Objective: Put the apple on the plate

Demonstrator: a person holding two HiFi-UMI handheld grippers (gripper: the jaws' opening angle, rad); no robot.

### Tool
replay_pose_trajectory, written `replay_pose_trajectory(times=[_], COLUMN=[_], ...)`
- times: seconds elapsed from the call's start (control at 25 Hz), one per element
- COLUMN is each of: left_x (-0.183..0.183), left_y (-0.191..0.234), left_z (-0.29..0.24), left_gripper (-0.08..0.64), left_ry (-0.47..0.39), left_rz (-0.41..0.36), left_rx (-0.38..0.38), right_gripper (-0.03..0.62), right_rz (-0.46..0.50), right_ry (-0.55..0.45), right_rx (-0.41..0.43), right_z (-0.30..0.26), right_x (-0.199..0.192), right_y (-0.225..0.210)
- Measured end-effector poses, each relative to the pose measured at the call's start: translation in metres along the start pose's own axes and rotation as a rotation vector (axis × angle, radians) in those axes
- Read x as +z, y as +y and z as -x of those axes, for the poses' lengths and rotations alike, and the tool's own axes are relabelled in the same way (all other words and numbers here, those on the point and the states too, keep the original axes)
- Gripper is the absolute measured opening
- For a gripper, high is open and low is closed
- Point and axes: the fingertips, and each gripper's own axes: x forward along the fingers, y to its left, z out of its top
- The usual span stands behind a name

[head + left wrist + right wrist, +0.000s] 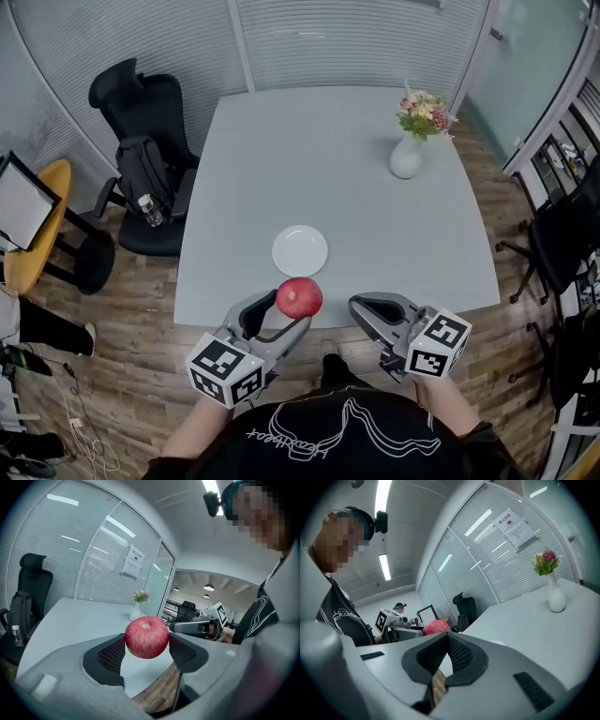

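A red apple (298,297) is held in the air over the near edge of the grey table (375,216), with my left gripper (279,312) shut on it. In the left gripper view the apple (146,637) sits between the two dark pads (111,655). The white plate (300,250) lies empty on the table just beyond the apple. My right gripper (358,306) hovers to the right of the apple, at the table's near edge, shut and holding nothing. In the right gripper view the gripper's (446,637) pads meet at the tips, and the apple (436,626) shows beyond them.
A white vase with flowers (409,141) stands at the table's far right. A black office chair (141,108) with a backpack (143,173) sits left of the table, and a yellow stool (33,225) stands further left. Another chair (561,239) is at the right.
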Motion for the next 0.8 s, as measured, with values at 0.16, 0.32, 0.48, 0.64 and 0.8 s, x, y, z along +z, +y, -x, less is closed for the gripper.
replay_pose_trajectory(times=[0.16,0.32,0.48,0.64,0.8], left_x=[0.004,0.006,0.008,0.009,0.014], left_y=[0.012,0.028,0.044,0.059,0.075], left_z=[-0.016,-0.028,-0.039,-0.052,-0.064], left_gripper=[0.299,0.299,0.299,0.299,0.299], left_ry=[0.003,0.006,0.006,0.011,0.007], left_rz=[0.006,0.01,-0.002,-0.001,-0.023], left_rx=[0.007,0.023,0.059,0.065,0.076], right_gripper=[0.009,0.009,0.009,0.009,0.009], right_rz=[-0.01,-0.024,-0.035,-0.044,-0.054], right_ry=[0.011,0.024,0.034,0.048,0.066], right_rx=[0.001,0.005,0.004,0.0,-0.006], right_z=[-0.006,-0.015,-0.022,-0.028,-0.033], right_x=[0.003,0.003,0.003,0.0,-0.005], right_y=[-0.019,-0.033,-0.047,-0.058,-0.066])
